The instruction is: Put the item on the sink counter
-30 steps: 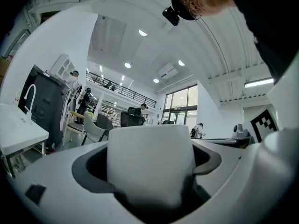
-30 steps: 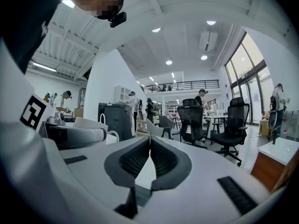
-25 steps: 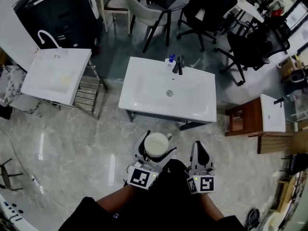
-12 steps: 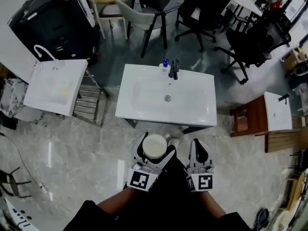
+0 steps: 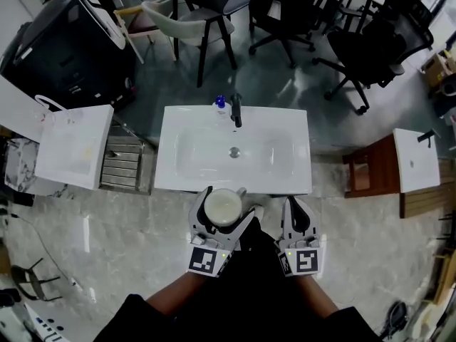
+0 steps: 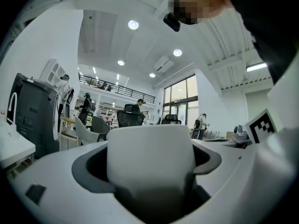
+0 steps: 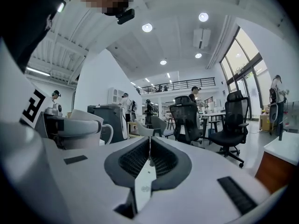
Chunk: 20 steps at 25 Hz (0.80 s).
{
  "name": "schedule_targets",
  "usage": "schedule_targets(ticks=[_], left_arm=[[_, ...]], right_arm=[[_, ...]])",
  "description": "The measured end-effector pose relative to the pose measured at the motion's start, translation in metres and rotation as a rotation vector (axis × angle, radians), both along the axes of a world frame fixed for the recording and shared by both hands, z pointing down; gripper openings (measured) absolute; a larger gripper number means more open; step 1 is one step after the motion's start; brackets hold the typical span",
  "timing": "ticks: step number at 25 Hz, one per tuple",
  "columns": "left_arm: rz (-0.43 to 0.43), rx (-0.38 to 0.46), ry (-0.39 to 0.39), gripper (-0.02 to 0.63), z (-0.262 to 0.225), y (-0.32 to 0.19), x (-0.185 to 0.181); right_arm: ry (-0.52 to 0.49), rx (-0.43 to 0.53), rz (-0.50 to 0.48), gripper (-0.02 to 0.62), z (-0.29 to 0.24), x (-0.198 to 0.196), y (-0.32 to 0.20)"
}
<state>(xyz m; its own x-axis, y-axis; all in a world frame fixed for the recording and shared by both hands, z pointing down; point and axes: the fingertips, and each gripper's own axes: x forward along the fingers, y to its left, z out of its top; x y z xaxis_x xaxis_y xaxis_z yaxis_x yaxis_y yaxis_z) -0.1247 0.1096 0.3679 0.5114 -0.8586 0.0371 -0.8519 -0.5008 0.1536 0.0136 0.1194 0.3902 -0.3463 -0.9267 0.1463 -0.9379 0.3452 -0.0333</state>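
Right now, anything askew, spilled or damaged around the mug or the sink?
Nothing stands out. The white mug sits upright in the left tool, the right tool is shut and empty, the sink counter shows no spill.

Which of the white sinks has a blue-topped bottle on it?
The middle sink, directly ahead of the cup; the blue-topped bottle stands beside its black faucet.

The sink counter [image 5: 301,159] lies open to me on both flanks; only a faucet [image 5: 236,111] and a blue-capped bottle [image 5: 220,107] stand at its back edge.
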Motion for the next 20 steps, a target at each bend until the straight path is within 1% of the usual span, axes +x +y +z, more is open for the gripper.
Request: schedule_targets(ticks=[2, 8, 11, 14, 17, 20], left_arm=[[0.012, -0.002, -0.02, 0.477, 0.001, -0.022, 0.017], [0.116, -0.002, -0.06, 0.477, 0.003, -0.074, 0.081], [0.145, -0.005, -0.068, 0.477, 0.004, -0.095, 0.112], [0.146, -0.008, -0.078, 0.477, 0.005, -0.114, 0.133], [0.131, -0.004, -0.095, 0.477, 0.006, -0.131, 0.142], [0.109, -0.004, -0.093, 0.477, 0.007, -0.145, 0.147]], right_arm=[[-0.011, 0.006, 0.014, 0.032, -0.001, 0.022, -0.021], [-0.05, 0.032, 0.047, 0.032, 0.0, 0.083, -0.08], [-0.059, 0.036, 0.053, 0.032, 0.003, 0.111, -0.103], [-0.062, 0.031, 0.048, 0.032, 0.007, 0.132, -0.119], [-0.083, 0.012, 0.042, 0.032, 0.013, 0.141, -0.128], [-0.103, -0.011, 0.023, 0.032, 0.02, 0.145, -0.135]])
